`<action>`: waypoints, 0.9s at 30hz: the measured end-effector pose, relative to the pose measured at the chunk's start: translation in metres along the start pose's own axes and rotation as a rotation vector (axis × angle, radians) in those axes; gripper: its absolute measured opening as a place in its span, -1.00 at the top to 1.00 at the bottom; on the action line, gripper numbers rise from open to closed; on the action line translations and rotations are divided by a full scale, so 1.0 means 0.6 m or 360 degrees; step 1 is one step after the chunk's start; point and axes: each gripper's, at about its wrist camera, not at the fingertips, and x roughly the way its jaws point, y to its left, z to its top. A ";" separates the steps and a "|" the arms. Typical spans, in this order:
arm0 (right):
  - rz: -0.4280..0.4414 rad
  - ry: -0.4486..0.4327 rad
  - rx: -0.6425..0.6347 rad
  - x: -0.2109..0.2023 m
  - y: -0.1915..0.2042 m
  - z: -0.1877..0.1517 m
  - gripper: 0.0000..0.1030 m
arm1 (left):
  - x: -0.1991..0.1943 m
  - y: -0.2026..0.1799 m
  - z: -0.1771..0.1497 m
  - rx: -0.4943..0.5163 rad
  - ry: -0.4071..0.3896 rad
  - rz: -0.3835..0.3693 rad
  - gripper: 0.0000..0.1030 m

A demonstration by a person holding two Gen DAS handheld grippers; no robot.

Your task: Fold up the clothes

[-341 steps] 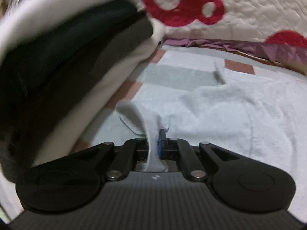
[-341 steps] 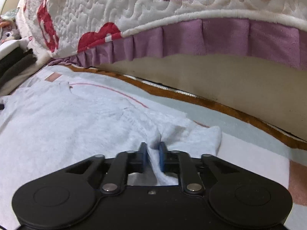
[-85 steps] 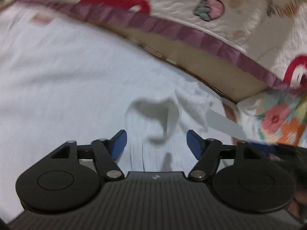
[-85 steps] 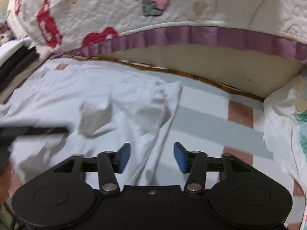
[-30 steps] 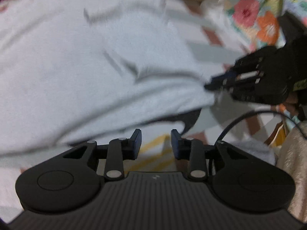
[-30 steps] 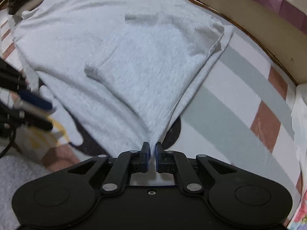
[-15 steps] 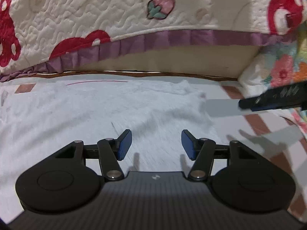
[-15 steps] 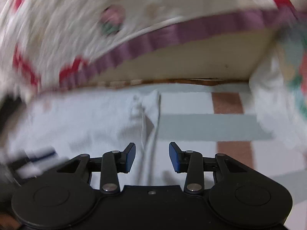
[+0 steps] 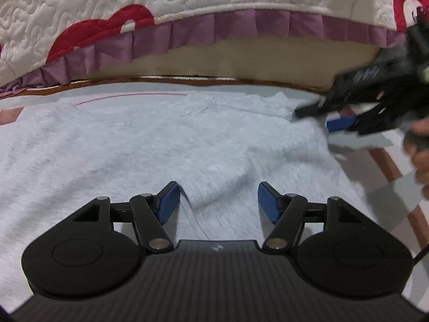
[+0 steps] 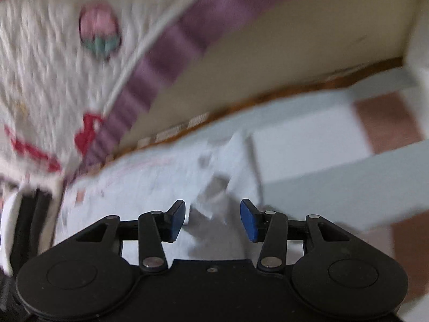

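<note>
A white fluffy garment lies spread on a striped mat in front of the bed. My left gripper hovers low over its near part. Its jaws are opening, and a raised fold of the cloth lies between the blue pads without touching them. In the left wrist view my right gripper shows blurred at the garment's far right corner, with a hand behind it. In the blurred, tilted right wrist view the right gripper is also opening, just above the garment's rumpled corner, gripping nothing.
A quilted white bedspread with a purple ruffle hangs over the beige bed base just beyond the garment. A stack of dark and white folded clothes stands at the left. The mat runs on to the right.
The right gripper has let go of the garment's corner, opened, rolled and swung toward the bed. The left gripper has opened wider and moved in over the garment.
</note>
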 end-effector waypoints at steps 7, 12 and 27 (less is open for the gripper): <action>-0.0245 -0.0120 -0.0244 0.005 0.029 0.005 0.83 | 0.001 -0.035 -0.010 0.0321 0.0001 0.0048 0.99; -0.0297 -0.0155 -0.0289 0.019 0.009 0.002 0.77 | 0.000 -0.056 -0.006 0.0510 -0.0090 0.0157 0.99; -0.0511 -0.0339 -0.0495 -0.014 0.052 -0.012 -0.13 | -0.014 0.010 0.027 0.0142 0.0060 0.0415 0.18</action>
